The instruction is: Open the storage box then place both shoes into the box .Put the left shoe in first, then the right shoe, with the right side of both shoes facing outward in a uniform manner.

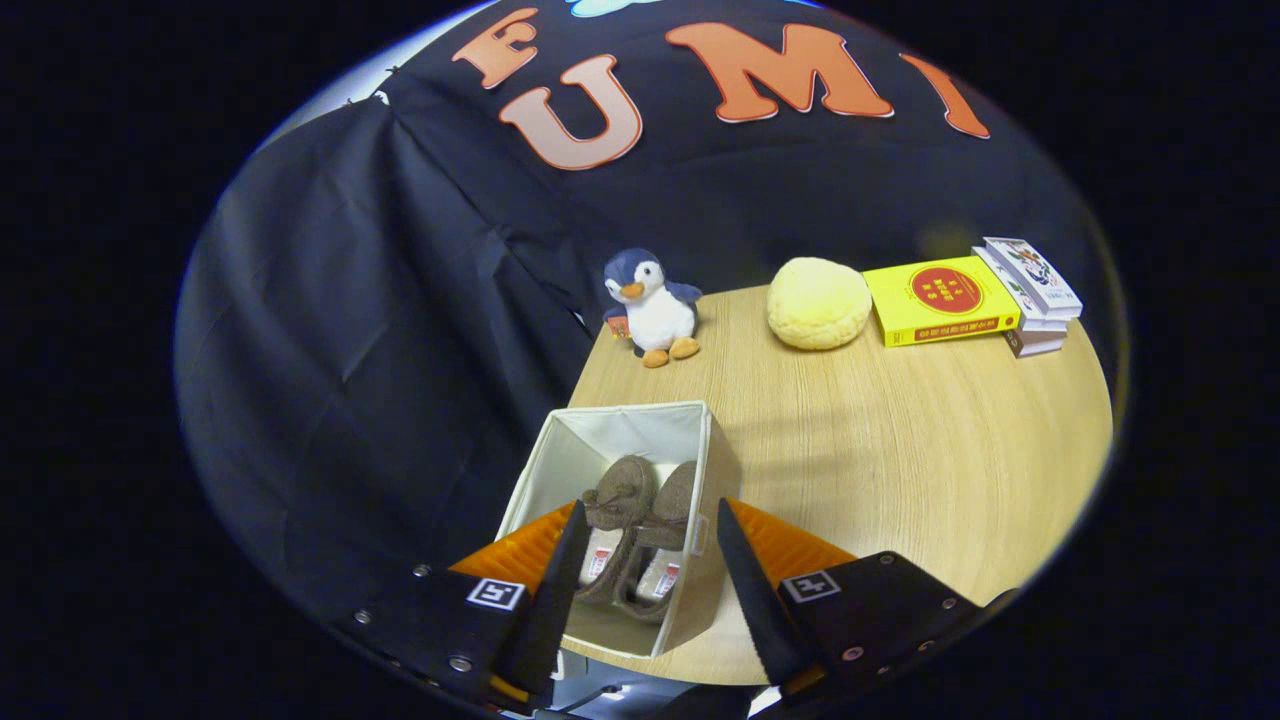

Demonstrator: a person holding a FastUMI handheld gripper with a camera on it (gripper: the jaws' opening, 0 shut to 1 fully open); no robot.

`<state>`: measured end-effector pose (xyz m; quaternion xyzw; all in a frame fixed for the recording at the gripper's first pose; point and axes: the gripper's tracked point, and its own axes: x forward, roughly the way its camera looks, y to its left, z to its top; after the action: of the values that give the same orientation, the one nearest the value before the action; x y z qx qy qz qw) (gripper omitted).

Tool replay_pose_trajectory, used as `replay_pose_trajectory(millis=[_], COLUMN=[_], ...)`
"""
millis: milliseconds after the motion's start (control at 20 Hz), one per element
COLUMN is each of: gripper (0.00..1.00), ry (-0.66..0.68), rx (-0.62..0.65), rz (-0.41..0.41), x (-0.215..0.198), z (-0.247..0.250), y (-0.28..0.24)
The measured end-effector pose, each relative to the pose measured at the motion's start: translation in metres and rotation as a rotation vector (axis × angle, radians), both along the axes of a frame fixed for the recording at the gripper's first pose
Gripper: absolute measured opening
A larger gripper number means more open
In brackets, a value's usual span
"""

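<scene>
Sitting side by side inside the open storage box [690, 440], both shoes [632, 540] are already in, so the job looks almost done or done. I cannot tell which shoe is the left one, or whether the right sides face out the way they should.

The shoes are brown and fuzzy, with little bows on top and pale insides. Their toes point away from the gripper [646, 560]. The box is white cloth with soft walls and no lid on it. It stands at the near corner of the desk [900, 470].

The gripper hangs just above the box with its fingers spread wide, holding nothing. Far across the desk are a toy penguin [652, 305], a yellow round cushion [818, 302] and some books [975, 297].
</scene>
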<state>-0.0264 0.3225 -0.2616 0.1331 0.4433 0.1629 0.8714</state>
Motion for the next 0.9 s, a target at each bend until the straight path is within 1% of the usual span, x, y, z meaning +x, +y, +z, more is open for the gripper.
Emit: replay_pose_trajectory(millis=[100,300,500,600,800,900], gripper=[0.89,0.96,0.97,0.97,0.97,0.98], ry=[-0.062,-0.158,-0.327,-0.388,-0.508,-0.565], rx=[0.009,0.031,0.009,-0.014,-0.051,-0.096], rz=[0.009,0.019,0.014,0.006,-0.058,-0.110], x=[0.001,0.003,0.013,0.017,0.026,0.030], z=[0.018,0.057,0.103,0.116,0.149,0.161], y=[-0.016,-0.054,-0.103,-0.131,-0.186,-0.218])
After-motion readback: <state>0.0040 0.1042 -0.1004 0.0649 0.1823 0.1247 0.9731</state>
